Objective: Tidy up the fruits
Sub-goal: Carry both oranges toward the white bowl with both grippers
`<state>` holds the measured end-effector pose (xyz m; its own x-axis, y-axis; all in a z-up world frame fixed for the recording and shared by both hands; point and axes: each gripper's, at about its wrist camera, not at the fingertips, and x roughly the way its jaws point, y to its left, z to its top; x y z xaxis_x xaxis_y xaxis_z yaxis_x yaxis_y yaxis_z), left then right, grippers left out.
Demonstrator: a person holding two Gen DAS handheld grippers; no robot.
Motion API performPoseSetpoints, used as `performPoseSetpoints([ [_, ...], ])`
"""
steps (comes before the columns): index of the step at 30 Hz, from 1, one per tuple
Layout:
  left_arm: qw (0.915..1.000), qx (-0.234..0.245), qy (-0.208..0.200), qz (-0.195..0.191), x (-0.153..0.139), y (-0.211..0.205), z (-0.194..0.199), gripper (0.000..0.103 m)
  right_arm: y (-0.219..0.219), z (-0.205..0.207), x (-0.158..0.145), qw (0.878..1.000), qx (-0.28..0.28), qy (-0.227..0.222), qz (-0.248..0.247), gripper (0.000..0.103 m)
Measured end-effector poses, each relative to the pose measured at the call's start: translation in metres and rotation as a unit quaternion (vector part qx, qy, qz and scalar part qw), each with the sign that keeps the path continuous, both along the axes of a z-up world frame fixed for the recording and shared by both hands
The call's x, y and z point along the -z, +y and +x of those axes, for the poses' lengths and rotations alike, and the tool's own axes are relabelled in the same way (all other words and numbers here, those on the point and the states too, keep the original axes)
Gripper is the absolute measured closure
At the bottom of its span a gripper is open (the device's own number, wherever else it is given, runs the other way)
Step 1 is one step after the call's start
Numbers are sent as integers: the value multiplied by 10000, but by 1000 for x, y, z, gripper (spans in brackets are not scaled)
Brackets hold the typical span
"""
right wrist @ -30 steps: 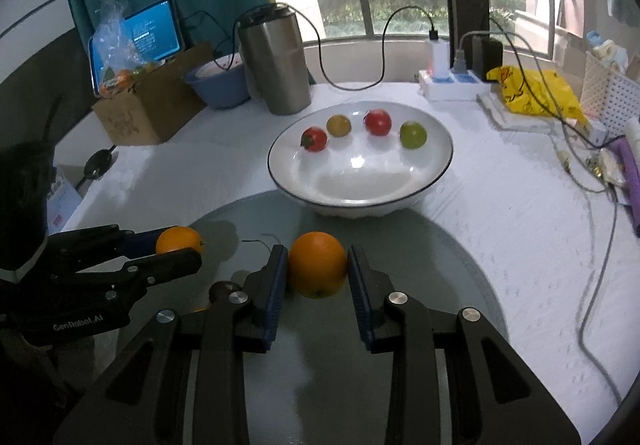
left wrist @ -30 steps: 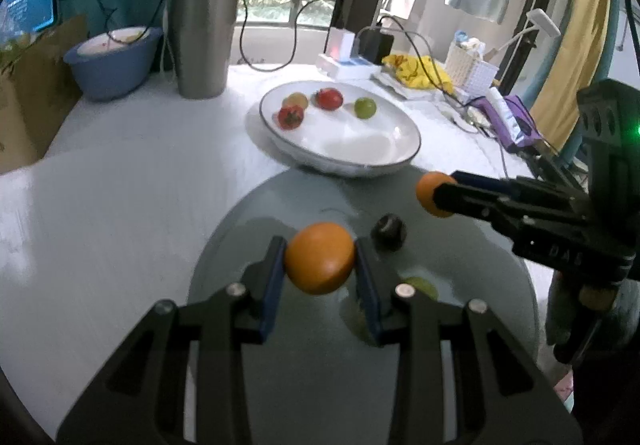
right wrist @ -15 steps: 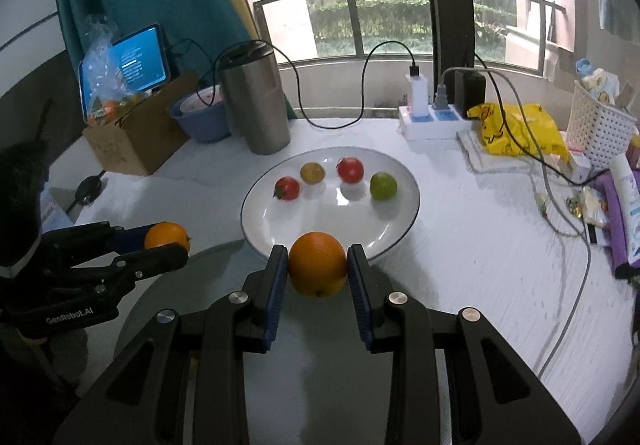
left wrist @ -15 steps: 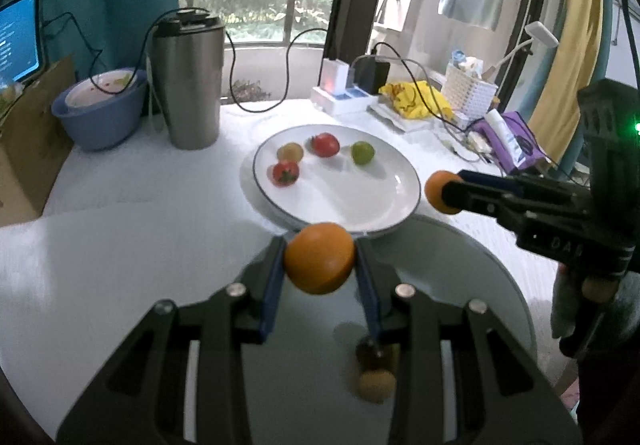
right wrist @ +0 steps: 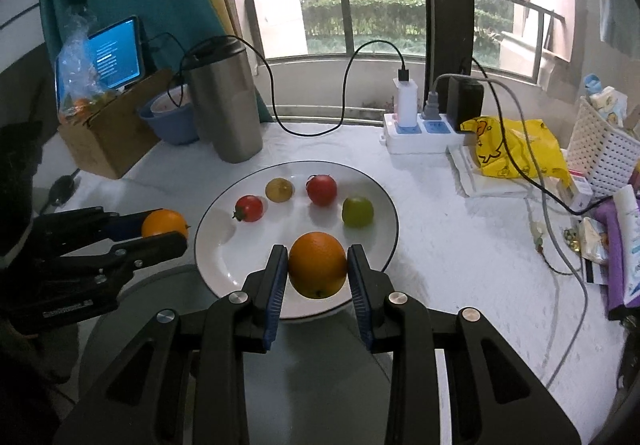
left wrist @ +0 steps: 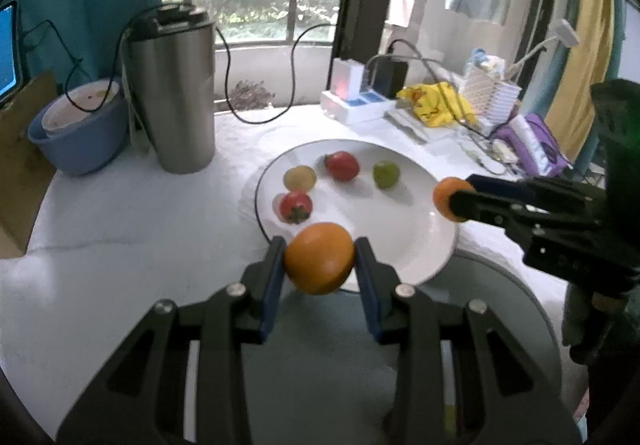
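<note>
In the left wrist view my left gripper (left wrist: 320, 245) is shut on an orange (left wrist: 320, 269) held above the near rim of the white plate (left wrist: 420, 241). In the right wrist view my right gripper (right wrist: 317, 251) is shut on a second orange (right wrist: 318, 275) over the plate's (right wrist: 224, 257) near side. On the plate's far half lie two red tomatoes (right wrist: 249, 208) (right wrist: 322, 189), a yellowish fruit (right wrist: 280, 189) and a green one (right wrist: 357, 211). Each view shows the other gripper with its orange beside the plate: the left (right wrist: 164, 223), the right (left wrist: 450, 197).
A steel tumbler (left wrist: 172, 93) with a cable and a blue bowl (left wrist: 76, 137) stand behind the plate on the left. A power strip (right wrist: 420, 133), yellow bag (right wrist: 516, 149) and white basket (right wrist: 600, 149) crowd the right. A grey round mat (right wrist: 320, 385) lies under the grippers.
Both grippers moved forward from over the grey mat to the plate's near rim, each still shut on its orange. The small fruits on the mat dropped out of view.
</note>
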<state>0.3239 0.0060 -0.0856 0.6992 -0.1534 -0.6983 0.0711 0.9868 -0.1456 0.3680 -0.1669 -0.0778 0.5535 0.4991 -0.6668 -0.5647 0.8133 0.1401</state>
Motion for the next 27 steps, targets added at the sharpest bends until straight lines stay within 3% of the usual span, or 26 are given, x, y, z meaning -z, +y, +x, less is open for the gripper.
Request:
performPoseSetpoints([
  [16, 9997, 110, 231, 11, 20, -5, 30, 67, 18, 38, 33, 9982, 194, 140, -555, 70],
  [27, 9995, 124, 279, 120, 21, -9, 32, 66, 21, 45, 38, 9974, 258, 76, -668, 70],
])
